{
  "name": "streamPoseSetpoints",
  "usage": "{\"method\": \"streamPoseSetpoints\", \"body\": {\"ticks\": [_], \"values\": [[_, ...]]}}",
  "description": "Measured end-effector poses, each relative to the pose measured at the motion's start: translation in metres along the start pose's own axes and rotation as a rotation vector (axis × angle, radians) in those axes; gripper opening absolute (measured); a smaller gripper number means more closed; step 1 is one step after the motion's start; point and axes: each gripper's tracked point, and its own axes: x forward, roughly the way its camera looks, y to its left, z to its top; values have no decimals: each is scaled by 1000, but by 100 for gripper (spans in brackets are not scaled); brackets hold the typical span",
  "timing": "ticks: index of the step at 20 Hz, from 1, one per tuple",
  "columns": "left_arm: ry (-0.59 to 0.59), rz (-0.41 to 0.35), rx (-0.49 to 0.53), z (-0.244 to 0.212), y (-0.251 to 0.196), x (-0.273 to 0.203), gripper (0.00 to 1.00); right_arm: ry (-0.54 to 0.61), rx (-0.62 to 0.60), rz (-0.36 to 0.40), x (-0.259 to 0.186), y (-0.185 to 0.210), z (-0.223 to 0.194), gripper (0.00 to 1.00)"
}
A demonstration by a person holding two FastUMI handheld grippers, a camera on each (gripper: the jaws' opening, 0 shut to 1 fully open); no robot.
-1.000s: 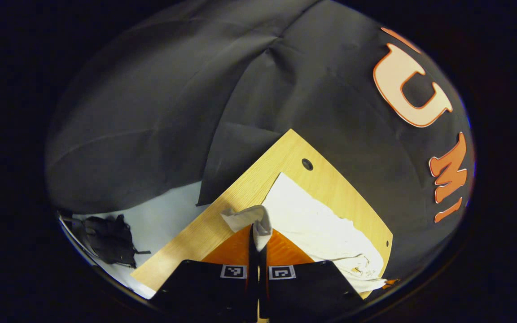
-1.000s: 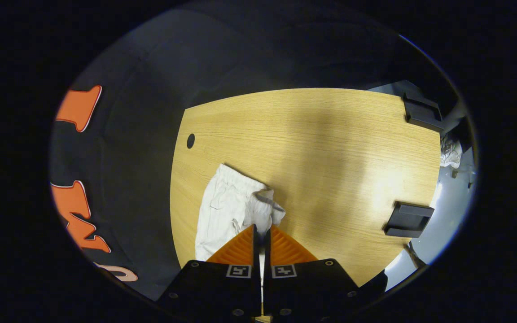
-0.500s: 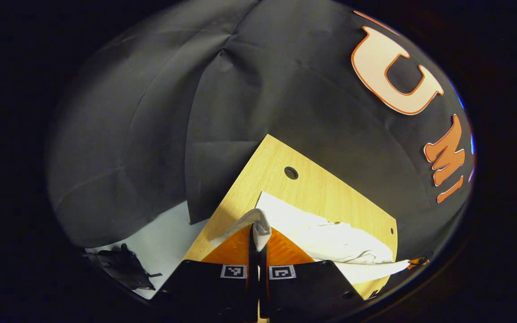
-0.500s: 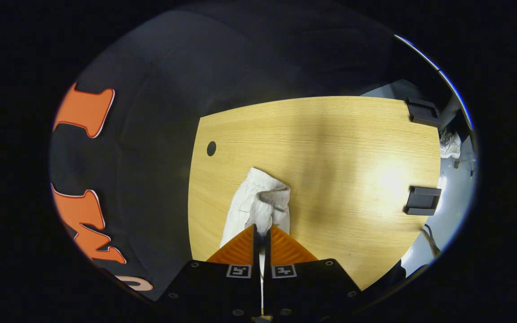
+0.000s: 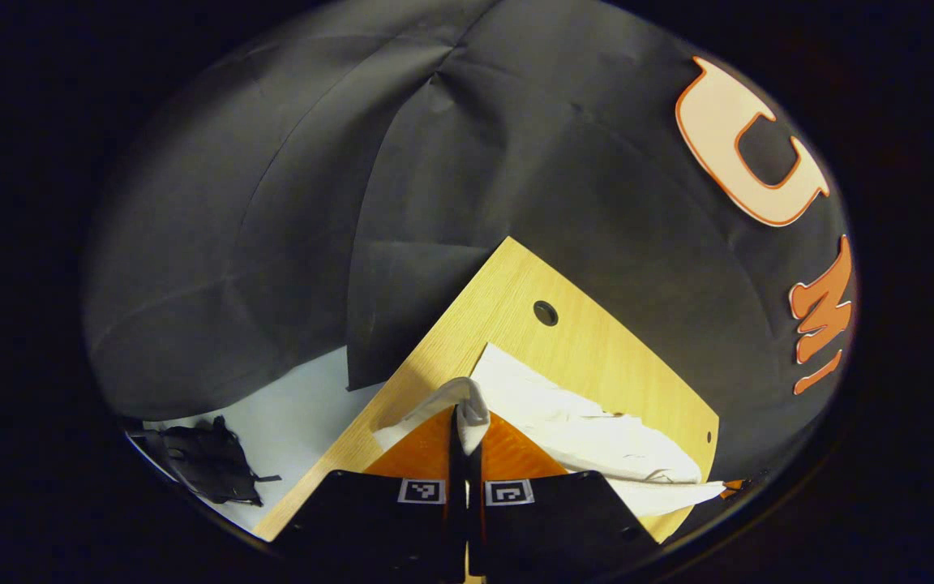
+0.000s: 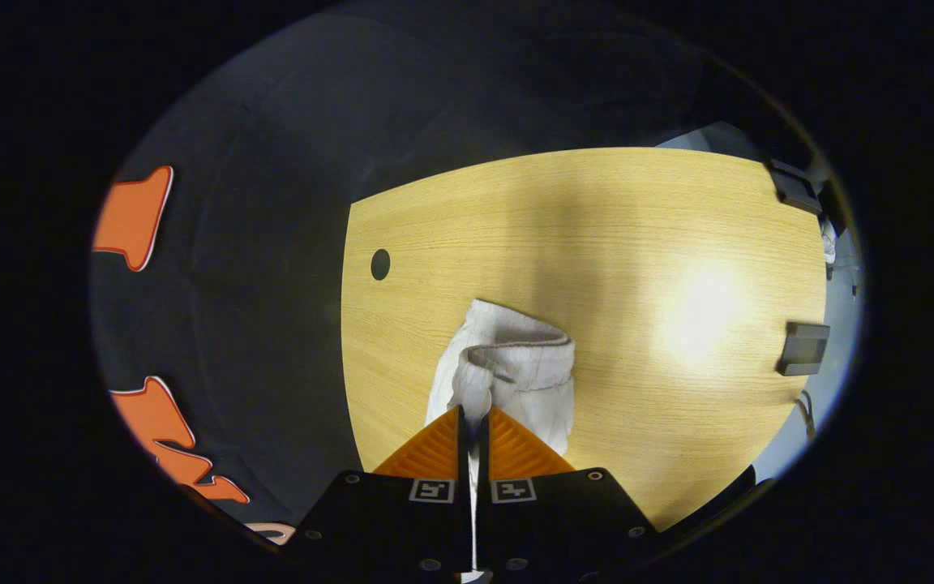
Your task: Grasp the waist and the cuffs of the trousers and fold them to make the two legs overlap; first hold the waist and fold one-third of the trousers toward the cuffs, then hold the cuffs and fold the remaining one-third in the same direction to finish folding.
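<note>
Both my grippers, left gripper and right gripper, are clamped on the white trousers at lower centre, lifting an edge off the table to lay one leg over the other.

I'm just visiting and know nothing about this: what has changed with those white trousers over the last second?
In the right gripper view the white trousers have drawn into a narrower bundle with a rounded fold on top, nearer the middle of the wooden table. In the left gripper view they lie more bunched and stretched. Unchanged: the left gripper and right gripper still pinch the cloth; nothing was let go.
</note>
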Motion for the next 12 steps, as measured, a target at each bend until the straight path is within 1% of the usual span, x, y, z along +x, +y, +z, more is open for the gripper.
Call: {"method": "streamPoseSetpoints", "body": {"ticks": [2, 3, 4, 6, 7, 8, 9, 10, 11, 12], "values": [[27, 34, 32, -4, -4, 25, 4, 21, -8, -7, 22, 9, 4, 2], [41, 40, 51, -7, -7, 34, 7, 36, -12, -7, 30, 12, 4, 2], [47, 39, 65, -7, -11, 44, 5, 43, -14, 1, 37, 16, 6, 2], [16, 50, 93, 6, -22, 75, 4, 39, -69, 25, 50, 27, 8, 3], [-2, 49, 108, 11, -26, 85, 5, 53, -99, 49, 60, 40, 6, 2], [-20, 36, 126, 13, -35, 94, 6, 66, -93, 84, 68, 51, 5, 3], [-35, 28, 129, 16, -41, 99, 5, 83, -61, 115, 77, 60, 1, 3], [-56, 25, 112, 20, -47, 105, 10, 96, -13, 140, 87, 68, 2, 3], [-91, 27, 78, 27, -50, 108, 12, 93, 12, 152, 83, 67, 5, 4], [-124, 44, 33, 35, -48, 110, 13, 85, 22, 169, 80, 66, 6, 5]]}}
